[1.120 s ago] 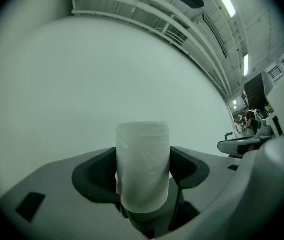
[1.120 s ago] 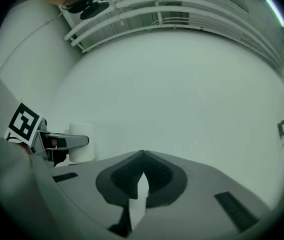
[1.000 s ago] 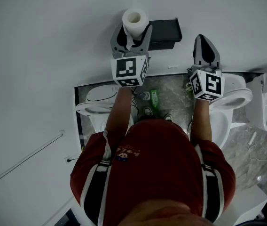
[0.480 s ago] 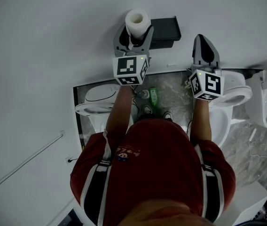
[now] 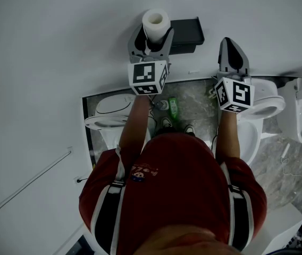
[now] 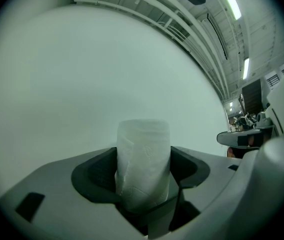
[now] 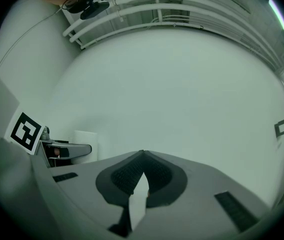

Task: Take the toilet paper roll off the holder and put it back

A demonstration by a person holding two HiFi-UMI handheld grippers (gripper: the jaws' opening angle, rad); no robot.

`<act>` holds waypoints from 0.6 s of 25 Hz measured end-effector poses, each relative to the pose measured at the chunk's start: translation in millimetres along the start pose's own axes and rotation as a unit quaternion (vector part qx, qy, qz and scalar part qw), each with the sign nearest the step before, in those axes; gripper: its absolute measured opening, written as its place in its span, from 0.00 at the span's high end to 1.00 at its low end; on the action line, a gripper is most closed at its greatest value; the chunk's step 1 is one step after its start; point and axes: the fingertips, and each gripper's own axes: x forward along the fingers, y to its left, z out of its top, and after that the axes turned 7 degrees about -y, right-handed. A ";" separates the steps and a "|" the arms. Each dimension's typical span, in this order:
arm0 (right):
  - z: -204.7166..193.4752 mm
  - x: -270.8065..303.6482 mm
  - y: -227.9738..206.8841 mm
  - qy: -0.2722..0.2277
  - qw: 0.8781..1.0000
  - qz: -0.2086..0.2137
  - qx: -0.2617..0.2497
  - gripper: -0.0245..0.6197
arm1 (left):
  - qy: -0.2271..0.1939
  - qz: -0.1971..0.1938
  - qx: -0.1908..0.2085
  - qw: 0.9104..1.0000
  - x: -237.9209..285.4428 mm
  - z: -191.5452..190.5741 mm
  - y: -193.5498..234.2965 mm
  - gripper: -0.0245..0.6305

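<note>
The toilet paper roll (image 6: 143, 159) stands upright, clamped in the wide-set jaws of the left gripper (image 5: 152, 39) just beside the black wall holder (image 5: 187, 33), while the right gripper (image 7: 142, 156) is closed, empty.

1 toilet paper roll (image 5: 155, 23). 1 black holder (image 5: 187, 33) on wall. 2 grippers: left gripper (image 5: 154, 34), right gripper (image 5: 228, 43), each with 1 marker cube (image 5: 147, 77). 3 white toilets (image 5: 108, 113). 1 green bottle (image 5: 174, 109) on floor. 1 person (image 5: 177, 179).

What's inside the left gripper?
The toilet paper roll stands upright in the left gripper, squeezed between its jaws. The roll's bottom end is covered by the gripper, so that part cannot be seen.
</note>
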 end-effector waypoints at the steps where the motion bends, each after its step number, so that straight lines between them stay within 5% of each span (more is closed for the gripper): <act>1: 0.2 0.2 -0.2 0.000 1.000 0.001 0.000 0.95 | 0.002 0.000 0.000 1.000 0.2 -0.5 -0.2 0.44; 15: 7.3 0.1 4.6 -0.008 1.000 0.013 0.003 0.95 | -0.014 0.006 0.004 1.000 -7.4 19.0 1.5 0.37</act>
